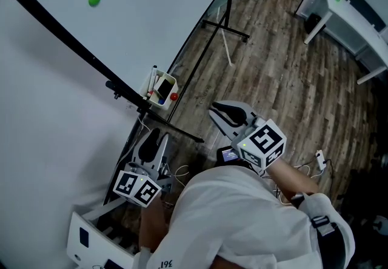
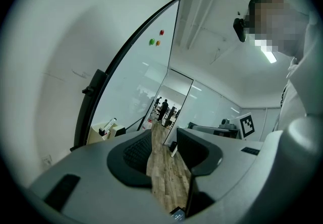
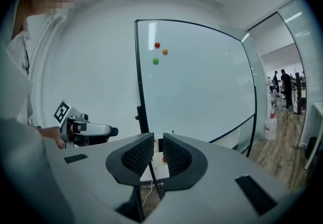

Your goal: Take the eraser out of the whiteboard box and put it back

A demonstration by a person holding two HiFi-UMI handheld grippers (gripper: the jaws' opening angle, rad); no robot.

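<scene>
Here, approach step. Left gripper (image 2: 164,134) gaped; right gripper (image 3: 158,140) stood nearly closed, both empty. The eraser (image 1: 163,87) lay in the whiteboard box (image 1: 159,103) at the right gripper's ten o'clock; grasping likely required wider jaws.

Indistinct contents of whiteboard box (image 1: 159,104)

Office interior: freestanding whiteboard (image 1: 151,13), white desk (image 1: 350,18), wood-plank floor (image 1: 285,80), glass partition walls (image 3: 299,31), people standing beyond the glass

Cream whiteboard box (image 1: 154,103) below the whiteboard (image 1: 139,13), apparently dark eraser (image 1: 163,87) inside.
</scene>
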